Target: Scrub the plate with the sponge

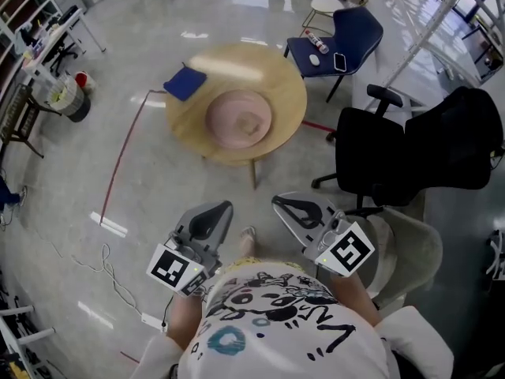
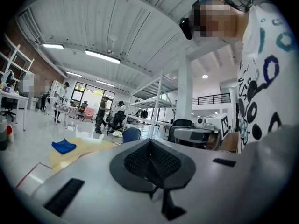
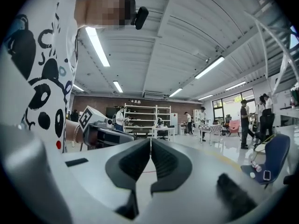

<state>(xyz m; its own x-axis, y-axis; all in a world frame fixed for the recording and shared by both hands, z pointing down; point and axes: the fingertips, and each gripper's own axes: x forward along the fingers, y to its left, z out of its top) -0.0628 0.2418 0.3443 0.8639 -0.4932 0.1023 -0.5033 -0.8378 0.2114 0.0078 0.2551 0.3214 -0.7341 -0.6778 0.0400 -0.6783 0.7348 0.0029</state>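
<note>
Upper centre, on glossy floor (image 1: 71, 180), one round table (image 1: 280, 93) bears one plate (image 1: 238, 118) and one sponge (image 1: 185, 83); left gripper (image 1: 210, 220) and right gripper (image 1: 300, 210) are closed, empty.

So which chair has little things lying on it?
The blue chair past the round table, with a phone on its seat; the black office chair stands nearer the person.

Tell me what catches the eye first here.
A round wooden table stands mid-floor, bearing a pink plate at its centre and a blue sponge at its left edge. Nearer the camera, the left gripper and right gripper hang side by side, jaws together, empty.
</note>
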